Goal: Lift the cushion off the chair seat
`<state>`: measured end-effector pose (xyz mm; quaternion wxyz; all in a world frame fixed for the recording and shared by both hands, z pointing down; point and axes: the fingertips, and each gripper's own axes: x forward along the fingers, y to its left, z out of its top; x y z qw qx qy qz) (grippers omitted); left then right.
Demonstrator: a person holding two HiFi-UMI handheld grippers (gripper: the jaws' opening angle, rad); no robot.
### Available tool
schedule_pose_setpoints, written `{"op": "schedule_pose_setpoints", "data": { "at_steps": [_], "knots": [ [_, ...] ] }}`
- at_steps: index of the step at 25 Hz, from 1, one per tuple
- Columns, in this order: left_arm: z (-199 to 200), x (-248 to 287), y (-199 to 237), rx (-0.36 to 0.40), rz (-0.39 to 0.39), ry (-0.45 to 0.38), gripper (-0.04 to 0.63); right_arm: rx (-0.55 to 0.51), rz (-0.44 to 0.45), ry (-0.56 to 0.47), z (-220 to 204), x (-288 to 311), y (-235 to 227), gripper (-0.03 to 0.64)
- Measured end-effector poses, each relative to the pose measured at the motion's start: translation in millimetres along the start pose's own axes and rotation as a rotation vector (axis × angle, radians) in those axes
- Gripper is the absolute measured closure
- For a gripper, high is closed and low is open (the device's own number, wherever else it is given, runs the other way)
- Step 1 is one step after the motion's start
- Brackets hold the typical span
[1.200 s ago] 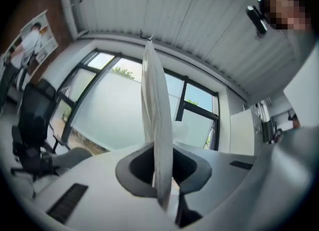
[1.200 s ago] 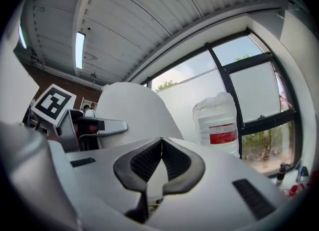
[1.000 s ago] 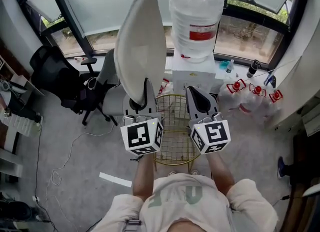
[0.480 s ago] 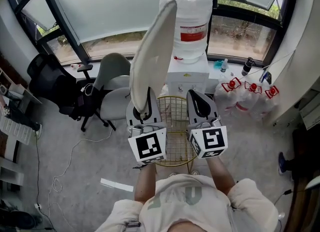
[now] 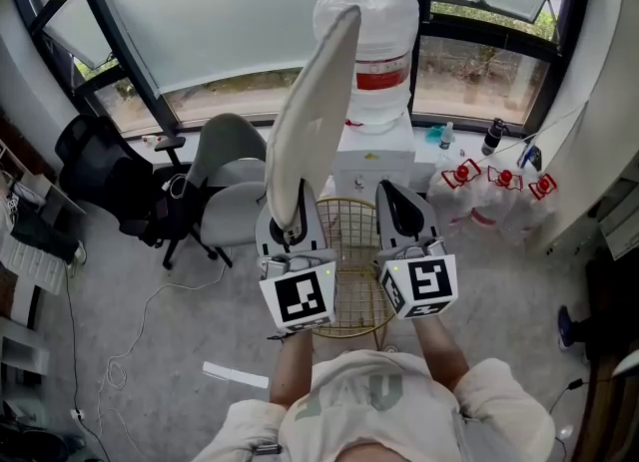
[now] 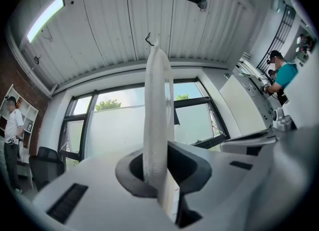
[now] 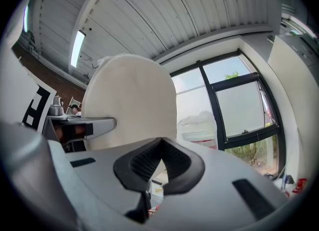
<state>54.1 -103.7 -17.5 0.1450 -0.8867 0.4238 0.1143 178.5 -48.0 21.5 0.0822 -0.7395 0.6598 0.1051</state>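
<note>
The cream oval cushion [image 5: 315, 111] stands upright in the air, nearly edge-on in the head view. Its lower edge is pinched in my left gripper [image 5: 290, 223]. The left gripper view shows the cushion [image 6: 157, 120] as a thin slab rising straight up from between the jaws of the left gripper [image 6: 159, 175]. The gold wire chair seat [image 5: 351, 240] lies bare below and between both grippers. My right gripper [image 5: 397, 213] hovers over the seat to the cushion's right, shut and holding nothing. In the right gripper view the right gripper [image 7: 159, 147] has its tips together, with the cushion's broad face [image 7: 129, 103] to the left.
A white water dispenser with a large bottle [image 5: 371, 41] stands just behind the wire chair. A grey office chair [image 5: 228, 186] and a black one [image 5: 105, 176] stand at the left. Water jugs with red caps [image 5: 499, 186] sit on the floor at the right. Cables lie at the lower left.
The cushion has rolled in the left gripper from showing its broad face to nearly edge-on. Both grippers have drifted slightly and stayed shut.
</note>
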Motion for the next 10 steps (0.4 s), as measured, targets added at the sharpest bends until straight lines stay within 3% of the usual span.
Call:
{"op": "schedule_pose_setpoints", "data": {
  "at_steps": [10],
  "knots": [
    [-3.0, -2.5, -4.0, -0.002, 0.005, 0.005, 0.548, 0.017, -0.007, 0.012, -5.7, -5.0, -5.7, 0.600]
  ]
}}
